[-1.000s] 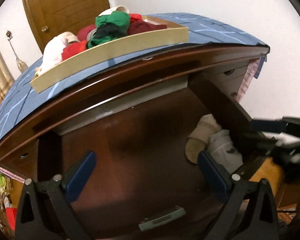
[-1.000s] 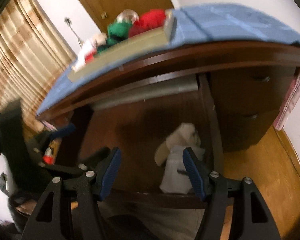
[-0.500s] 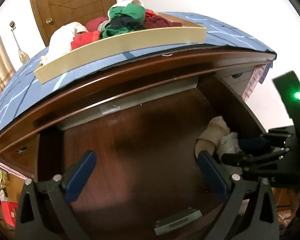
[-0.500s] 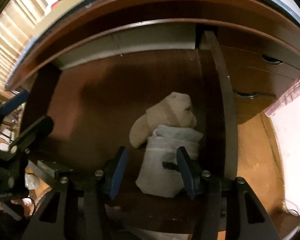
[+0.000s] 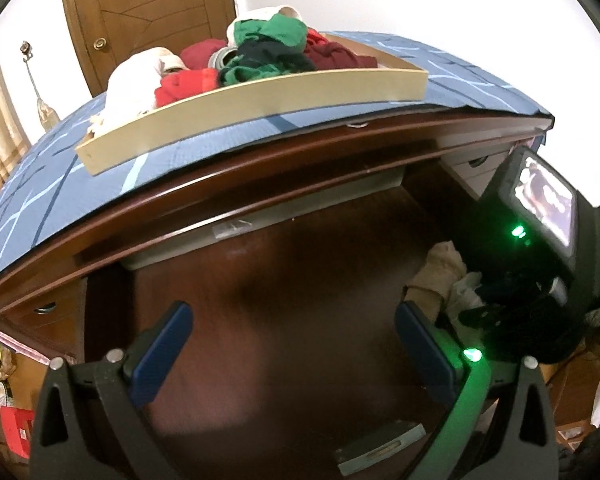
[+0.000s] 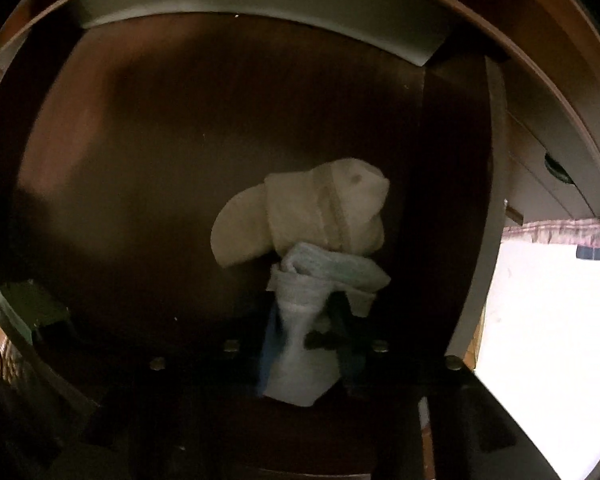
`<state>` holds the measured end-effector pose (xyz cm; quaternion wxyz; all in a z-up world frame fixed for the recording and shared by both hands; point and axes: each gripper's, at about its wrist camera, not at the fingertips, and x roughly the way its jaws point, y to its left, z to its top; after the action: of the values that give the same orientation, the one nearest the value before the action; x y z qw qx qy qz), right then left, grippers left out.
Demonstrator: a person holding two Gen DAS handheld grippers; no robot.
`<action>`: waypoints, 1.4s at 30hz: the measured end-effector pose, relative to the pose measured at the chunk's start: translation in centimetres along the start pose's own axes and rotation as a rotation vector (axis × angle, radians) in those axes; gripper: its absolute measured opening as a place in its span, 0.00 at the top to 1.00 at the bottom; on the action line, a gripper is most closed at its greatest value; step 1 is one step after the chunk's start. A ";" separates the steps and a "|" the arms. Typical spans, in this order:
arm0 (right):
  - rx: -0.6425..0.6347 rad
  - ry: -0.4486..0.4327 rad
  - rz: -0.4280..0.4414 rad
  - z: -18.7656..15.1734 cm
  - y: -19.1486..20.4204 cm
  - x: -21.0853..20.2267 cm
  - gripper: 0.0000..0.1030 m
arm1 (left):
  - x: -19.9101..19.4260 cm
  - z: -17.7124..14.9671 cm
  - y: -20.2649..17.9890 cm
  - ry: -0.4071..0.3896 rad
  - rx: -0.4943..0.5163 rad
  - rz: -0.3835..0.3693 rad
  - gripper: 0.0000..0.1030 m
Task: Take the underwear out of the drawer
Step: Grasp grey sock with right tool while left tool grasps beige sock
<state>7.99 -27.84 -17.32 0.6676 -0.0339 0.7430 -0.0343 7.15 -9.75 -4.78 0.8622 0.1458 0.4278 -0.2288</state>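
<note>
A dark wooden drawer [image 5: 284, 280] stood pulled out from a desk, its floor bare except at the right side. There two bundles of underwear lay together: a cream bundle [image 6: 316, 212] farther back and a white bundle [image 6: 304, 344] touching its near edge, both close to the drawer's right wall. The right gripper [image 6: 306, 332] pointed straight down into the drawer, and its jaws were closing on the white bundle, with the cloth bunched and pinched between the blue pads [image 6: 267, 344]. In the right wrist view the fingers were dim and partly hidden by the cloth. In the left wrist view the right gripper appeared as a black body with a small lit screen and a green light at the drawer's right side, covering most of the white bundle. The left gripper [image 5: 292, 344] hung over the front of the drawer with its jaws wide apart and nothing between them, tilted down toward the bare floor. On the desk top lay a blue cloth [image 5: 60, 184] with pale lines, and on it sat a shallow wooden tray [image 5: 260, 96] heaped with red, green, dark and white clothes [image 5: 260, 52]. A brown door [image 5: 148, 12] stood behind the desk.
</note>
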 end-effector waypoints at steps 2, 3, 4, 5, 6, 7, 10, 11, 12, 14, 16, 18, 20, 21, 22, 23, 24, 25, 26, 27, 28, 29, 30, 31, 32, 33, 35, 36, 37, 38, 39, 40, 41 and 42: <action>0.008 -0.027 0.044 -0.4 -0.7 -0.5 0.81 | 0.2 0.1 0.1 0.003 0.004 -0.005 0.00; 0.022 -0.048 0.072 -0.7 -1.2 -0.8 0.81 | 0.4 0.2 0.1 0.006 0.007 -0.010 0.00; 0.039 -0.071 0.098 -1.0 -1.6 -1.1 0.82 | 0.6 0.4 0.1 0.011 0.010 -0.015 0.00; 0.064 -0.100 0.127 -1.4 -2.1 -1.5 0.82 | 0.9 0.6 0.1 0.020 0.012 -0.022 0.00; 0.082 -0.123 0.147 -1.6 -2.5 -1.7 0.82 | 1.2 0.8 0.1 0.030 0.013 -0.027 0.00; 0.111 -0.168 0.179 -2.1 -3.0 -2.3 0.82 | 1.4 1.1 0.0 0.038 0.016 -0.033 0.00; 0.162 -0.271 0.217 -2.6 -3.6 -3.6 0.82 | 2.1 1.6 -0.8 0.059 0.035 -0.046 0.00; 0.179 -0.309 0.233 -2.9 -4.0 -4.4 0.82 | 2.3 1.7 -1.1 0.065 0.042 -0.047 0.00; 0.189 -0.343 0.244 -3.2 -4.3 -5.0 0.82 | 2.7 1.8 -1.6 0.075 0.057 -0.047 0.00; 0.207 -0.376 0.258 -3.2 -4.6 -5.8 0.82 | 3.3 2.1 -2.5 0.093 0.085 -0.049 0.00; 0.249 -0.416 0.273 -3.5 -5.6 -6.8 0.82 | 3.9 2.4 -3.6 0.109 0.116 -0.047 0.00; 0.272 -0.473 0.279 -3.9 -6.8 -7.9 0.82 | 4.6 2.8 -4.6 0.124 0.147 -0.050 0.00; 0.292 -0.536 0.283 -4.2 -7.7 -9.4 0.82 | 5.2 3.4 -5.9 0.137 0.174 -0.067 0.03; 0.302 -0.573 0.273 -4.3 -8.1 -10.2 0.82 | 5.5 3.6 -6.4 0.145 0.185 -0.075 0.04; 0.304 -0.595 0.263 -4.4 -8.3 -10.8 0.82 | 5.8 3.9 -7.2 0.153 0.201 -0.085 0.05; 0.307 -0.628 0.247 -4.6 -8.7 -11.5 0.82 | 6.1 4.2 -7.7 0.156 0.215 -0.094 0.05; 0.317 -0.657 0.241 -4.7 -9.2 -12.1 0.82 | 6.6 4.5 -8.4 0.163 0.240 -0.107 0.05; 0.324 -0.670 0.243 -4.9 -9.9 -12.2 0.82 | 7.3 4.8 -9.2 0.180 0.266 -0.105 0.05; 0.333 -0.683 0.250 -5.1 -10.4 -12.5 0.82 | 7.7 4.9 -9.7 0.194 0.282 -0.097 0.09; 0.338 -0.690 0.259 -5.2 -10.6 -12.5 0.82 | 8.3 5.1 -10.4 0.211 0.304 -0.097 0.11; 0.339 -0.693 0.263 -5.1 -10.7 -12.4 0.82 | 8.6 5.2 -10.9 0.218 0.321 -0.111 0.13; 0.342 -0.696 0.269 -5.1 -11.0 -12.6 0.82 | 9.1 5.3 -11.6 0.227 0.341 -0.138 0.13; 0.346 -0.699 0.276 -5.1 -10.9 -12.7 0.82 | 9.6 5.3 -12.2 0.237 0.358 -0.148 0.13; 0.350 -0.702 0.282 -5.0 -11.0 -12.5 0.82 | 10.2 5.1 -12.9 0.254 0.384 -0.140 0.13; 0.353 -0.705 0.289 -5.2 -11.4 -12.8 0.82 | 10.5 4.9 -13.4 0.264 0.406 -0.134 0.14; 0.354 -0.707 0.291 -5.3 -11.7 -12.5 0.82 | 10.9 4.7 -14.0 0.270 0.437 -0.129 0.14; 0.362 -0.716 0.291 -5.7 -11.8 -11.6 0.82 | 11.6 4.6 -14.6 0.283 0.446 -0.132 0.16; 0.368 -0.719 0.293 -5.6 -12.1 -11.7 0.82 | 12.0 4.5 -14.9 0.286 0.456 -0.134 0.18; 0.376 -0.720 0.299 -5.7 -12.6 -11.6 0.82 | 12.3 4.4 -15.0 0.288 0.464 -0.131 0.19; 0.383 -0.721 0.304 -5.8 -12.8 -11.6 0.82 | 12.8 4.3 -15.2 0.311 0.470 -0.127 0.20; 0.388 -0.722 0.304 -5.8 -12.9 -11.6 0.82 | 13.2 4.2 -15.3 0.334 0.470 -0.131 0.20; 0.391 -0.723 0.301 -5.8 -13.0 -11.6 0.82 | 13.6 4.2 -15.3 0.355 0.467 -0.137 0.21; 0.394 -0.725 0.300 -5.8 -13.1 -11.6 0.82 | 13.8 4.1 -15.3 0.368 0.467 -0.137 0.21; 0.397 -0.726 0.301 -5.8 -13.1 -11.5 0.82 | 14.1 4.1 -15.4 0.383 0.466 -0.134 0.22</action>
<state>3.54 -39.78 -4.02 0.8765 0.1938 0.4358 -0.0643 9.37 -28.50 -14.56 0.6921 0.3516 0.5271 -0.3457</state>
